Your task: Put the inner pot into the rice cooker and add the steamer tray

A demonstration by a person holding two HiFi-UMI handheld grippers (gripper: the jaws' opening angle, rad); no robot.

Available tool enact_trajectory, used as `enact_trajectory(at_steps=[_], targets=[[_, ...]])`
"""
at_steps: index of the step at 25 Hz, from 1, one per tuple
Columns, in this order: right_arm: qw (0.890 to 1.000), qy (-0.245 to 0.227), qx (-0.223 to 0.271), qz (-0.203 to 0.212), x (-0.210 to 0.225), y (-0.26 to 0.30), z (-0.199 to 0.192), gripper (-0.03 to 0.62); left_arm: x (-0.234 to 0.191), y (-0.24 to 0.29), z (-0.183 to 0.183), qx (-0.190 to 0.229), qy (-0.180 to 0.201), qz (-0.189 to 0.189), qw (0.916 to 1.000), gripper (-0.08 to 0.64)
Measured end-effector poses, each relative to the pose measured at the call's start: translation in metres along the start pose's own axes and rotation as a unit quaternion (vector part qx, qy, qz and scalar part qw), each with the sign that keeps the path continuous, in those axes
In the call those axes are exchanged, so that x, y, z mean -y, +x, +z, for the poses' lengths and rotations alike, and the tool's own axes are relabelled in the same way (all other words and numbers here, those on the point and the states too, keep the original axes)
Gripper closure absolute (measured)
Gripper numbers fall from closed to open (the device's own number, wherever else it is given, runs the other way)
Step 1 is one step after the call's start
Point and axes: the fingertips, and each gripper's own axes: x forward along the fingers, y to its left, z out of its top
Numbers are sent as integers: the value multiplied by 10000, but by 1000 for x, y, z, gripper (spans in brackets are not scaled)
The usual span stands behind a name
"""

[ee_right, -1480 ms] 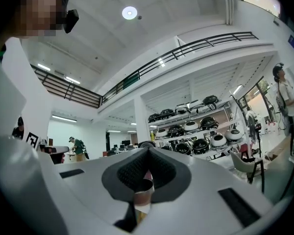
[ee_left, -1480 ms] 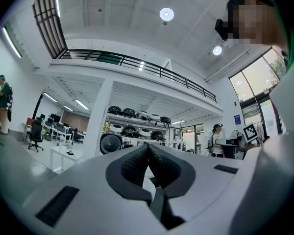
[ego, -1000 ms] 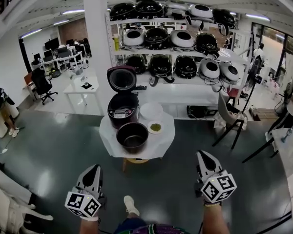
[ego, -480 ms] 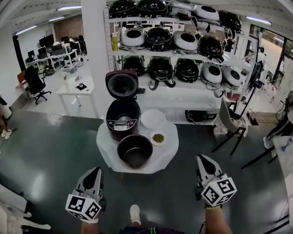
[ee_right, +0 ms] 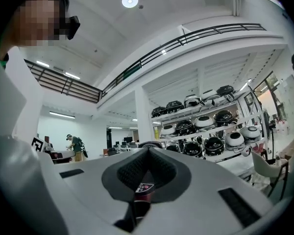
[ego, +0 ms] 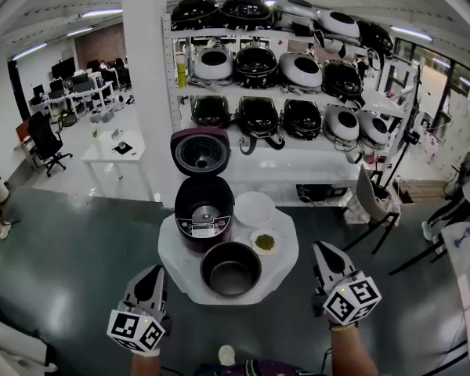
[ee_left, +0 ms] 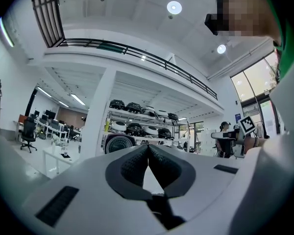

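Posn: inner pot point(ego: 230, 269) sits at near edge of round white-draped table point(ego: 172, 261), ahead of and between both grippers, apart from each. L gripper point(ego: 150, 273) low left of pot, R gripper point(ego: 323, 250) low right. Both w/ jaws fully together, nothing in either.

Count: 1 inner pot; 1 rice cooker point(ego: 204, 224) just behind it, lid point(ego: 200, 149) up; 1 steamer tray point(ego: 254, 208) right of cooker; 1 small dish point(ego: 264, 242) w/ green contents, beside pot rim; 2 grippers.

Matl/shape: pot dark, round, smooth, empty. Cooker dark maroon, rounded. Tray white, circular. Gripper pads point(ee_left: 132, 168) dark, dimpled. Bkgd: 3-tier shelf point(ego: 298, 92) of cookers.
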Motion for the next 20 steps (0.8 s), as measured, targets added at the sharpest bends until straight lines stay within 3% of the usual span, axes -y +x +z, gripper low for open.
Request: enact_trajectory(at_steps=[7, 20], targets=[[10000, -30, 49, 35, -3, 48, 0, 585, -38, 39, -3, 58, -159, -99, 9998, 537], [9983, 180, -27, 552, 61, 88, 4, 586, -1, 96, -3, 98, -168, 270, 9994, 537]])
